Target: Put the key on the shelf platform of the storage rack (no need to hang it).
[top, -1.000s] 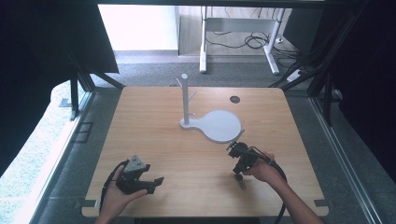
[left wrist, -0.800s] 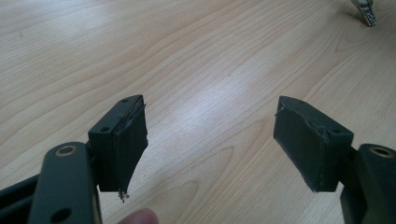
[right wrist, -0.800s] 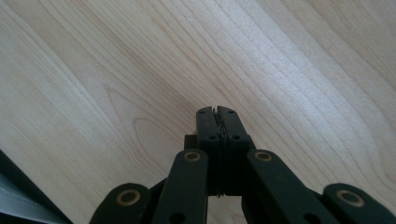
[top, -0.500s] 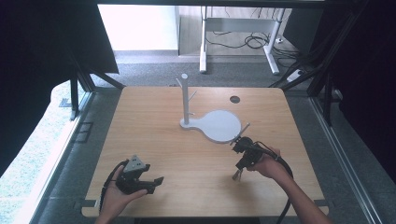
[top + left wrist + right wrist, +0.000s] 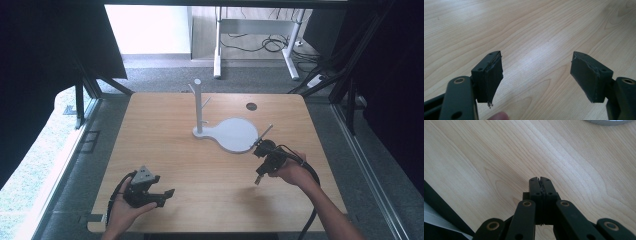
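A grey stand (image 5: 232,134) with a round base and an upright pegged post (image 5: 198,102) rests mid-table. My left gripper (image 5: 167,193) lies low near the table's front left, held by a hand; in the left gripper view its jaws (image 5: 536,75) stand wide apart with only bare wood between them. My right gripper (image 5: 258,179) hangs above the table just in front of the stand's round base, its black jaws pointing down and toward the front. In the right gripper view the right gripper (image 5: 540,180) has its pads pressed together with nothing between them, and the stand's rim (image 5: 609,122) shows at the top edge.
The wooden table (image 5: 165,150) has a dark cable hole (image 5: 251,106) at the back right. A cable (image 5: 307,172) trails from the right gripper over the forearm. Black frame struts and dark curtains flank the table; a desk frame with cables stands beyond it.
The right hand has lifted its gripper off the tabletop and moved it slightly right, jaws staying shut. The left hand and its gripper have kept still.
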Action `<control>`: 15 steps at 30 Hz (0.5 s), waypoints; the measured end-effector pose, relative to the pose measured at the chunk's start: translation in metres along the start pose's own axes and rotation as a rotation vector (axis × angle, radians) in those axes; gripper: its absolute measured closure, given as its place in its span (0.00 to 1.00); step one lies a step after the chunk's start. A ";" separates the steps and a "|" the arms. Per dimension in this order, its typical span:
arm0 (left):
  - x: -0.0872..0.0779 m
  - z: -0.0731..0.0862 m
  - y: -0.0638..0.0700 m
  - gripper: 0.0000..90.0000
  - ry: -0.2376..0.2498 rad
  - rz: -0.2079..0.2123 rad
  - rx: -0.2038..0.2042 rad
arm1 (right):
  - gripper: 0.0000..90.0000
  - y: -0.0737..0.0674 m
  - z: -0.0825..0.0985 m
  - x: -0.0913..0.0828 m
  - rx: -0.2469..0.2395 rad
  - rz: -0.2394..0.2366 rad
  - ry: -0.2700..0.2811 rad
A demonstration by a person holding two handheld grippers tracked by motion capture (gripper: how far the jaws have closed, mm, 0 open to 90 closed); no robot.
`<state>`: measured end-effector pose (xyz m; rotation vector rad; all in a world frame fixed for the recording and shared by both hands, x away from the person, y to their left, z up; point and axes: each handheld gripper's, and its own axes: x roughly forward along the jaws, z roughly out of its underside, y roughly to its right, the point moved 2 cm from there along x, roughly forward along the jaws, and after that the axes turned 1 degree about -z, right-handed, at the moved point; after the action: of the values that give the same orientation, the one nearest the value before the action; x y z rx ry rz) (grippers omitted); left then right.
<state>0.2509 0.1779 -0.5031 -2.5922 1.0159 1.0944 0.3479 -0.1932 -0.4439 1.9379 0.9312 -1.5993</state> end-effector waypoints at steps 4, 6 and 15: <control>0.000 0.000 0.000 0.29 0.000 0.001 0.000 | 1.00 0.001 -0.001 -0.002 -0.006 -0.003 0.008; 0.001 0.000 0.000 0.29 -0.001 0.001 -0.002 | 1.00 0.002 -0.003 -0.004 -0.004 -0.003 0.011; 0.001 0.000 0.001 0.29 -0.001 0.001 -0.003 | 1.00 0.006 -0.008 -0.005 -0.005 -0.003 0.014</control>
<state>0.2510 0.1768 -0.5038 -2.5931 1.0164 1.0986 0.3573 -0.1928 -0.4380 1.9471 0.9430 -1.5853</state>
